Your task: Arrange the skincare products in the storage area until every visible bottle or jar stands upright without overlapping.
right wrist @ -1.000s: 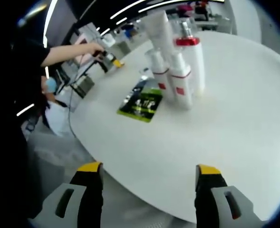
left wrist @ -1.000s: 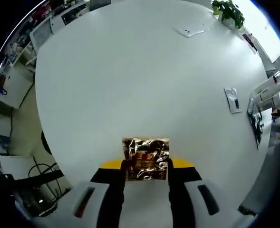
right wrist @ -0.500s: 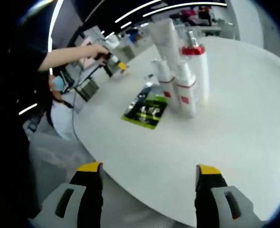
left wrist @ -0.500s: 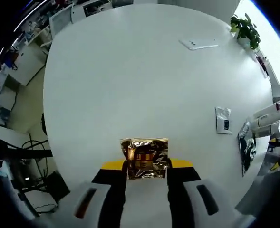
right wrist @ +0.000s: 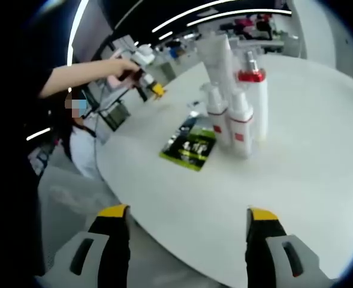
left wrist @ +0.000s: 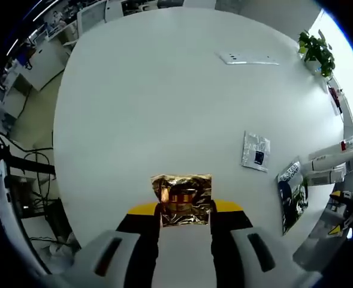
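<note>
My left gripper [left wrist: 183,208] is shut on a crinkled gold foil sachet [left wrist: 182,191], held above the white round table [left wrist: 152,102]. Farther right lie a silver sachet [left wrist: 256,151] and a dark green sachet [left wrist: 290,195], with white bottles [left wrist: 330,162] beyond them. In the right gripper view, a tall white tube [right wrist: 218,54], a red-collared spray bottle [right wrist: 255,99] and two small pump bottles [right wrist: 241,125] stand upright in a tight group. The green sachet [right wrist: 191,144] lies flat beside them. My right gripper [right wrist: 186,231] is open, short of the table's near edge.
A person's hand carries the left gripper [right wrist: 141,77] at the table's far side. A potted plant [left wrist: 316,51] and a flat white plate [left wrist: 248,58] sit near the far rim. Desks and cables surround the table [right wrist: 296,180].
Both views have shifted with the hands; the sachets and bottles sit further into the left gripper view. The gold sachet stays clamped in the left jaws. The right jaws stay open.
</note>
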Demonstrator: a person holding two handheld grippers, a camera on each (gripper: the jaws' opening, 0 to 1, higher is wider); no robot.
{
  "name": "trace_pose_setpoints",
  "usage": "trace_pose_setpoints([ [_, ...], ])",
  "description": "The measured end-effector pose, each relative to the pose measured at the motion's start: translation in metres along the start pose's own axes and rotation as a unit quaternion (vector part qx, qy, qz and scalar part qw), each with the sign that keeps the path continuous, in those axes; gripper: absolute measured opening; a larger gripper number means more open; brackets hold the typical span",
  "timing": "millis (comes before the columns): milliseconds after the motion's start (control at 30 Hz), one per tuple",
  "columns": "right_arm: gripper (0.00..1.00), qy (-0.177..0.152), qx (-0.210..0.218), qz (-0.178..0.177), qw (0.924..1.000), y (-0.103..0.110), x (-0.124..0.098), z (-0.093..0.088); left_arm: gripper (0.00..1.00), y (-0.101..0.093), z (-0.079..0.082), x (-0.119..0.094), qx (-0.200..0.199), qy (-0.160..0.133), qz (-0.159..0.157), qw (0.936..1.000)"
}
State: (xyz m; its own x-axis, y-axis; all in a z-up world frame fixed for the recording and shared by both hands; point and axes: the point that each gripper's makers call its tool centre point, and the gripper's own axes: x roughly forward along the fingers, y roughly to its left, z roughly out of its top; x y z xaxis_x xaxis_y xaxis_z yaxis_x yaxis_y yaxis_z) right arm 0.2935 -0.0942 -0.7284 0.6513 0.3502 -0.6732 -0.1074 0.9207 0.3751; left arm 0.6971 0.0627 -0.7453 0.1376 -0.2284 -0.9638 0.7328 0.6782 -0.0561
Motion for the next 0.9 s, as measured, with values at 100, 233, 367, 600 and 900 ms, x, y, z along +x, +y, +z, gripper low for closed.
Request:
trace_pose_setpoints([
  [100,0.8,-0.005,-0.004,-0.002,1.0,0.0,-0.001,0.002,0.39,-0.013,-0.011,-0.002,-0.021,0.006,-0.008,0.9997],
  [233,0.8,-0.012,-0.005,-0.003,0.9999,0.0,-0.003,0.005,0.39,-0.03,-0.03,0.0,-0.036,0.022,-0.013,0.999],
  [367,0.8,-0.021,-0.011,0.0,0.9997,0.001,-0.004,0.009,0.39,-0.051,-0.049,0.005,-0.066,0.04,-0.019,0.9968],
  [600,0.8,-0.038,-0.017,0.005,0.9991,0.004,-0.007,0.017,0.39,-0.082,-0.07,0.014,-0.088,0.055,-0.017,0.9944],
  [900,0.78,-0.055,-0.017,0.008,0.9983,0.005,-0.011,0.023,0.4,-0.116,-0.076,0.024,-0.122,0.058,-0.01,0.9907],
])
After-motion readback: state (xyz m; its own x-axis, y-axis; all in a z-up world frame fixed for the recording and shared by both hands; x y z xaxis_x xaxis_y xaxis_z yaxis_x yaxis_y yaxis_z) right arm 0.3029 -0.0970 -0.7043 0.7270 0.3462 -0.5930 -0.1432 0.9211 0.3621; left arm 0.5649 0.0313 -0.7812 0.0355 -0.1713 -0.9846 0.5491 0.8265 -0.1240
